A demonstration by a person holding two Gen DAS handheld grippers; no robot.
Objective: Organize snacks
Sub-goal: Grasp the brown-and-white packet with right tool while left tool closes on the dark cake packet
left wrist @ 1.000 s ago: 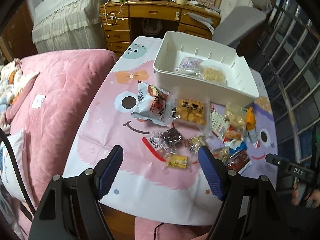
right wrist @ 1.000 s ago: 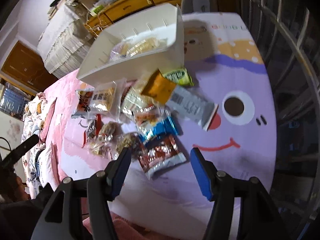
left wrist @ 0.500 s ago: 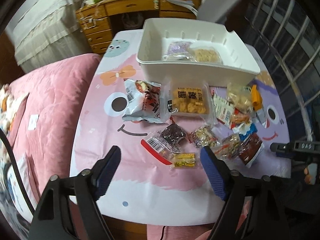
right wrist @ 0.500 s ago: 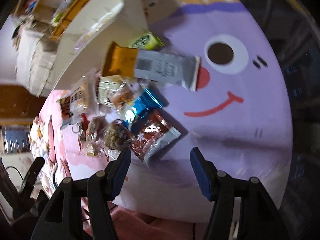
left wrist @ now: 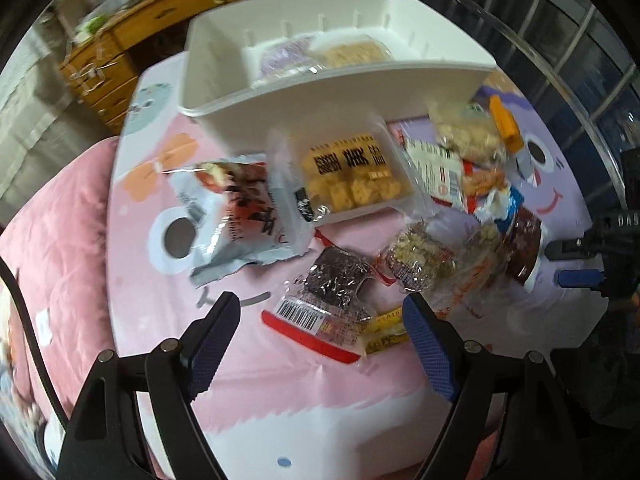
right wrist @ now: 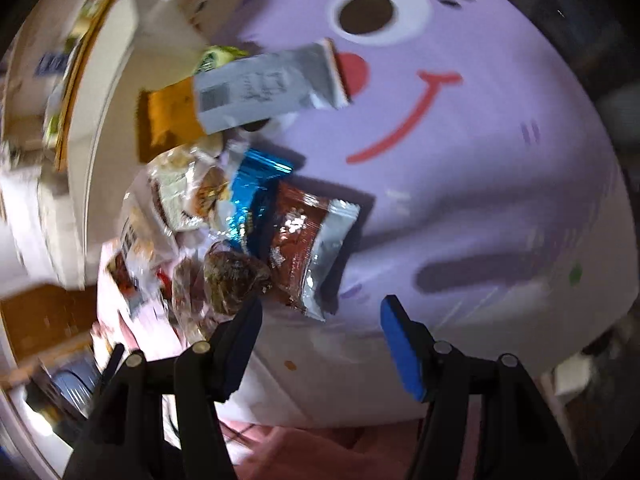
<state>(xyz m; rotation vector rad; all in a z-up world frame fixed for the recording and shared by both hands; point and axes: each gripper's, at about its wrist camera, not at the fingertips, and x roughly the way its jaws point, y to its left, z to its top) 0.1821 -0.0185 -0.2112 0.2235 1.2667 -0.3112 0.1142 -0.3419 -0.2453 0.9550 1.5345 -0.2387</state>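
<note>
Several snack packets lie scattered on a table under a pink and purple cartoon cloth (left wrist: 280,384). A white bin (left wrist: 304,120) stands behind them with two packets inside. My left gripper (left wrist: 322,320) hangs open just above a dark snack in a clear wrapper with a barcode (left wrist: 336,276), and a small yellow packet (left wrist: 384,330) lies by its right finger. My right gripper (right wrist: 320,312) is open and empty, low over the cloth just in front of a brown and silver packet (right wrist: 304,248). A blue foil packet (right wrist: 252,196) lies behind that one.
A cracker tray in clear wrap (left wrist: 352,176) and a grey and red bag (left wrist: 236,216) lie in front of the bin. A grey and orange packet (right wrist: 260,88) rests near the bin's corner. A pink quilt (left wrist: 52,232) lies left of the table, a wooden desk (left wrist: 120,56) beyond.
Both grippers have come down closer to the snacks and rolled, so the scene has tilted in each view. The left jaws stand slightly wider. No packet has moved.
</note>
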